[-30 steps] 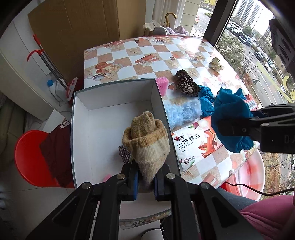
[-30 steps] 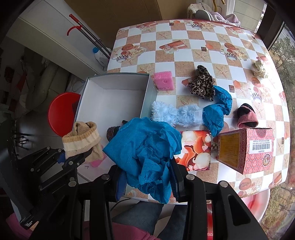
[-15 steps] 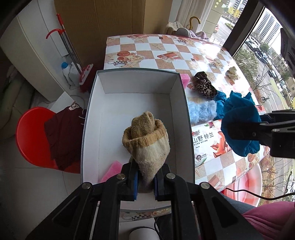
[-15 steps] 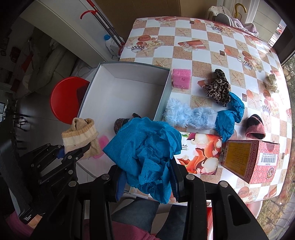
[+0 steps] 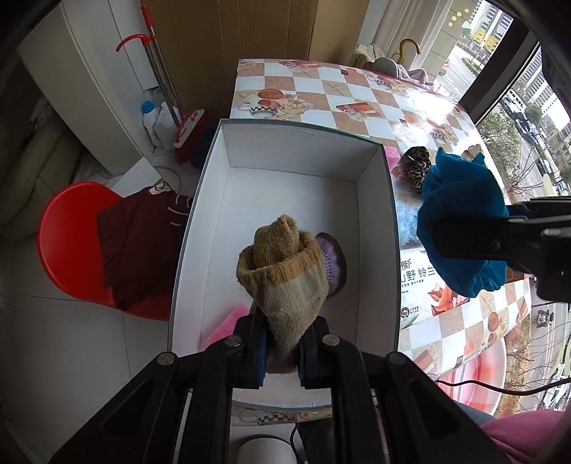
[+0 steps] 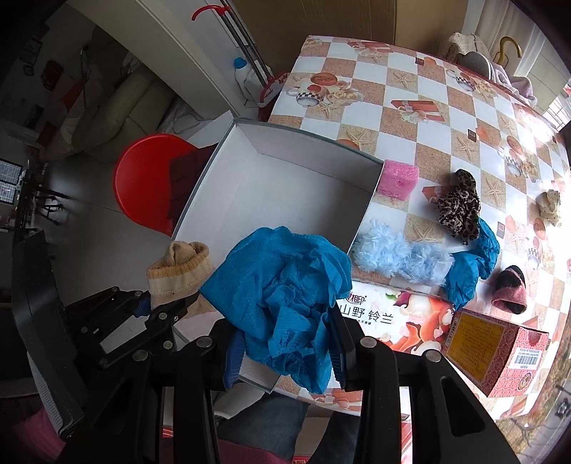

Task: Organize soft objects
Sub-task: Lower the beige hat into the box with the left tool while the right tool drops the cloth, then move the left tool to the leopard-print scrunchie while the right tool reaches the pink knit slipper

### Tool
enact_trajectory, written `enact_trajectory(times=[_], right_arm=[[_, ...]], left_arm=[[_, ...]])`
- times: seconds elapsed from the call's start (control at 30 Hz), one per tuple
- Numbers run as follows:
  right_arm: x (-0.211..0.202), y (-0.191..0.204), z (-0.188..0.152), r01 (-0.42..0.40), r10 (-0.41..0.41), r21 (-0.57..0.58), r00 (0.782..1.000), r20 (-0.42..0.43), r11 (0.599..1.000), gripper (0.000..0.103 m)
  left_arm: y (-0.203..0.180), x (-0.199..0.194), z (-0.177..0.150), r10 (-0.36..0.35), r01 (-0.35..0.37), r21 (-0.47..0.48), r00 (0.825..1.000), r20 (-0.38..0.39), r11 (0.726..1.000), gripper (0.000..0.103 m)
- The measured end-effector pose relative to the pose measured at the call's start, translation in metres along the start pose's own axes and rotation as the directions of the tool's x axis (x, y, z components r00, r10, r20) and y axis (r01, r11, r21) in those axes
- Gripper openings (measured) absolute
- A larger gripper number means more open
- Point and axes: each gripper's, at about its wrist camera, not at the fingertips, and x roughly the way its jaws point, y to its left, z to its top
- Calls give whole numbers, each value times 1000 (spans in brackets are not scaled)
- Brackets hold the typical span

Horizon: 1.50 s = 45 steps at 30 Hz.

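Reading 山野铃兰 on tissue pack (image 6: 396, 321); smaller print seems illegible.

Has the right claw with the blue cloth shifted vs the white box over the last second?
Yes. In the right wrist view the right claw, shut on the blue cloth, now hangs over the white box's near right corner; earlier it sat nearer the tissue pack.

red plastic chair (image 5: 67, 246) left of table, dark red garment (image 5: 139, 246) draped on seat. mop with red hook handle (image 5: 153, 67) against white cabinet, white bottle with blue cap (image 5: 148, 116) beside it. cardboard sheet (image 5: 228, 32) behind. street and cars (image 5: 524, 121) through window.
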Motion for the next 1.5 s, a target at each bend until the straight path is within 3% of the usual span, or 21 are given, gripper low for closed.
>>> enact_trajectory(times=[0.1,0.17,0.23,0.3,0.33,0.37,0.47,0.53,0.8,0.93,1.13,1.33,1.5], right_arm=[[3,4,13,-7,7,-6,1000,-3,1000,43],[5,7,20,-2,2,-19,1000,-6,1000,44],[7,9,26,5,-5,-29,1000,-8,1000,44],[9,10,31,-1,1,-33,1000,-9,999,56],[8,10,33,-6,6,-28,1000,-5,1000,72],[8,9,35,-15,15,-22,1000,2,1000,82],[7,5,42,-42,42,5,999,0,999,84],[9,-1,45,-62,62,32,998,-23,998,103],[-5,-46,38,-86,95,132,993,-63,988,103],[-36,-99,24,-79,91,234,995,-43,969,103],[-88,-215,-1,-5,7,436,1000,-1,900,103],[-70,-325,-22,76,-41,579,996,-73,812,103],[-16,-377,-36,63,28,625,990,-135,778,103]], left_arm=[[-1,-1,5,5,-5,-10,1000,15,1000,18],[-3,-4,6,18,-18,1,999,29,1000,31],[-7,-8,6,43,-44,19,998,49,999,68],[-9,-12,4,46,-48,24,996,70,999,79],[-9,-13,4,45,-47,25,996,75,999,79],[-9,-13,3,44,-46,23,996,76,999,80],[-5,-13,4,19,-19,-5,997,69,1000,87],[-1,-11,5,4,-2,-32,998,61,999,102],[-4,-8,20,-32,34,-59,999,33,998,103],[-31,-16,43,-81,80,23,996,37,996,103],[-99,-16,94,-74,66,199,997,33,978,103],[-180,17,151,-22,20,380,1000,-1,925,103],[-243,71,177,75,-53,537,997,-20,842,103]])
